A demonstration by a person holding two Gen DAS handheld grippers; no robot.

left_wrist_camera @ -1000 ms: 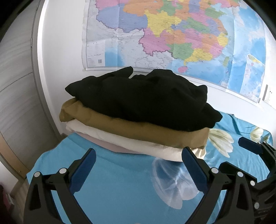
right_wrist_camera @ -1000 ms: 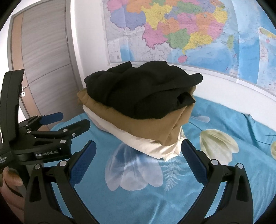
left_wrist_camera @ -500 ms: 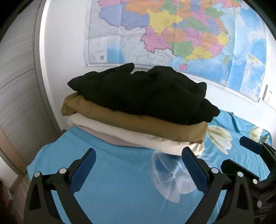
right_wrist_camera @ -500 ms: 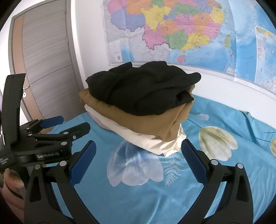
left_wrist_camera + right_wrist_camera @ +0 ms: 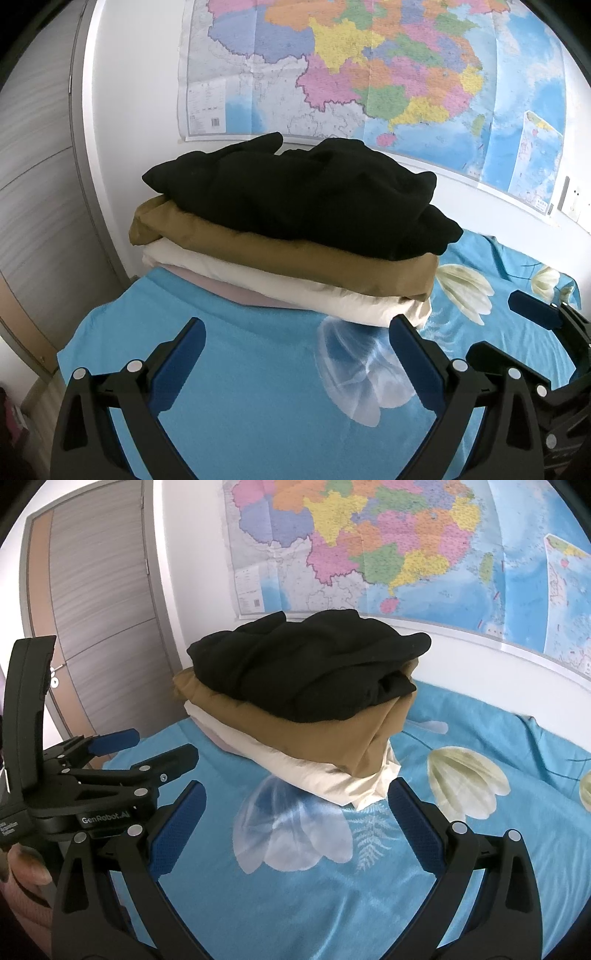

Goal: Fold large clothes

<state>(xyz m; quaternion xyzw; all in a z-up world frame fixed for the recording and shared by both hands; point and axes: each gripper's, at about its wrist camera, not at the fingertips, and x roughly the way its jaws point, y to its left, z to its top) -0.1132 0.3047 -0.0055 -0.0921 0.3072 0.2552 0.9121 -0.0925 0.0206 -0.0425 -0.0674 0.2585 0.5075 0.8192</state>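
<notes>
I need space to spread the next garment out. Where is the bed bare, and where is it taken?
Free: the blue sheet between the open right gripper and the clothes stack, and on to the right of the stack below the map. Crowded: the far left corner by the wall, where the stack sits, and the near left, where the open left gripper hovers.

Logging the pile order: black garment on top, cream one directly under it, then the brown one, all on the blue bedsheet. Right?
Not quite. Directly under the black garment lies the brown one; the cream one comes below that. Both wrist views show it. The pile does sit on the blue bedsheet.
</notes>
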